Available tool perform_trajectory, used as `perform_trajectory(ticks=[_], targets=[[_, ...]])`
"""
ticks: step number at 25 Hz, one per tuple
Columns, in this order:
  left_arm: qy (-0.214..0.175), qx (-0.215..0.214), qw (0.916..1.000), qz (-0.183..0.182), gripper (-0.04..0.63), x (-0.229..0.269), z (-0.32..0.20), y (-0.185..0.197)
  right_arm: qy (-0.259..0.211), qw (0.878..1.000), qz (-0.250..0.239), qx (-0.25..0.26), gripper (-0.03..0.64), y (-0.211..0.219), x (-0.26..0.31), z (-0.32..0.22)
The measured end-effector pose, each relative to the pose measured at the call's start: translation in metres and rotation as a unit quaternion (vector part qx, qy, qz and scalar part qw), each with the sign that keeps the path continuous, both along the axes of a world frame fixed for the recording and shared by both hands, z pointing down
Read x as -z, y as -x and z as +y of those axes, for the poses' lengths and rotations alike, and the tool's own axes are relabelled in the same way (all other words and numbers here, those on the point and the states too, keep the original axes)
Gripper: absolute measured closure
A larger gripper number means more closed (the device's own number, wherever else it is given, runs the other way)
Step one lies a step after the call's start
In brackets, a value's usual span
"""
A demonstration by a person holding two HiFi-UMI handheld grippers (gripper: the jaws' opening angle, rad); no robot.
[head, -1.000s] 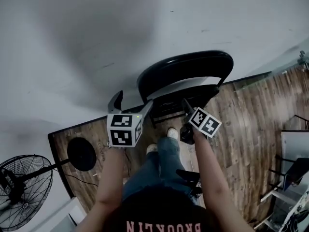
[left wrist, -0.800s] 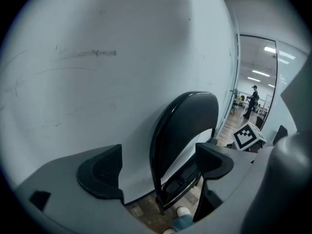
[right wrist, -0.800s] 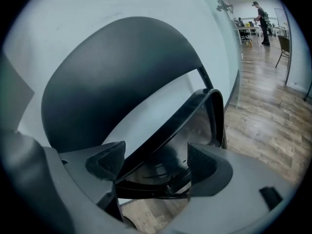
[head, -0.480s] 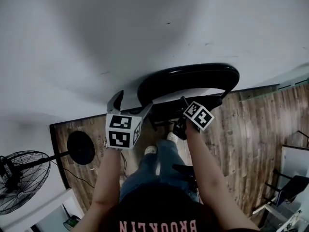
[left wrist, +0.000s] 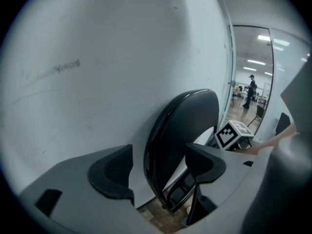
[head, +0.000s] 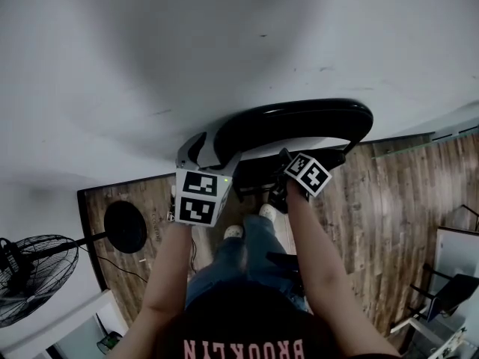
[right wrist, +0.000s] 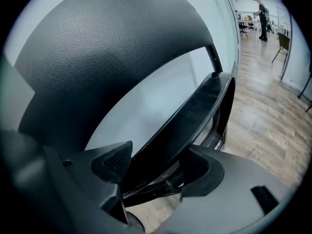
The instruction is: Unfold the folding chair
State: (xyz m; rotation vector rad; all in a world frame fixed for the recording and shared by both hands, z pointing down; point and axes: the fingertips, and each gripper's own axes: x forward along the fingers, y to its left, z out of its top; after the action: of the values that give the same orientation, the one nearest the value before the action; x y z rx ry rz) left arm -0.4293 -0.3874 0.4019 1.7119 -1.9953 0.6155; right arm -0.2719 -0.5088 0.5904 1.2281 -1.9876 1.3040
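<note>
The black folding chair stood folded flat on the wooden floor, leaning against the white wall, so the step in hand looked like taking hold before any opening had begun. The left tool had just been closing around the end of the backrest. The rim sat between its jaws, but a sliver of wall showed between one pad and the rim, so it was not yet clamped. The right tool had also just been closing, lower down, with the edge of the folded seat between its jaws, and the pads appeared to touch it on both sides. The next move probably called for the left tool to finish its grip and steady the backrest. The right could then draw the seat outward and down, away from the wall, to let the legs spread.
</note>
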Motion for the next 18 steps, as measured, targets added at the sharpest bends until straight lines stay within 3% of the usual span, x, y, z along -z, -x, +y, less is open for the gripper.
perform_trajectory(ticks=[2,6,10,18], targets=[[0.004,-0.011,0.9998,-0.016,0.264,0.002,-0.005,0.000,0.001,1.000,0.002,-0.003,0.310,0.000,0.000,0.000],[0.006,-0.028,0.9995,-0.013,0.273,0.005,-0.014,-0.003,-0.002,1.000,0.003,-0.003,0.310,-0.001,0.001,0.001],[0.009,-0.033,0.9990,-0.028,0.377,0.008,-0.018,-0.005,-0.003,1.000,0.002,0.000,0.310,-0.002,0.001,0.003],[0.022,-0.041,0.9975,-0.053,0.410,0.006,-0.011,-0.010,-0.011,1.000,0.006,-0.013,0.311,-0.010,0.002,0.010]])
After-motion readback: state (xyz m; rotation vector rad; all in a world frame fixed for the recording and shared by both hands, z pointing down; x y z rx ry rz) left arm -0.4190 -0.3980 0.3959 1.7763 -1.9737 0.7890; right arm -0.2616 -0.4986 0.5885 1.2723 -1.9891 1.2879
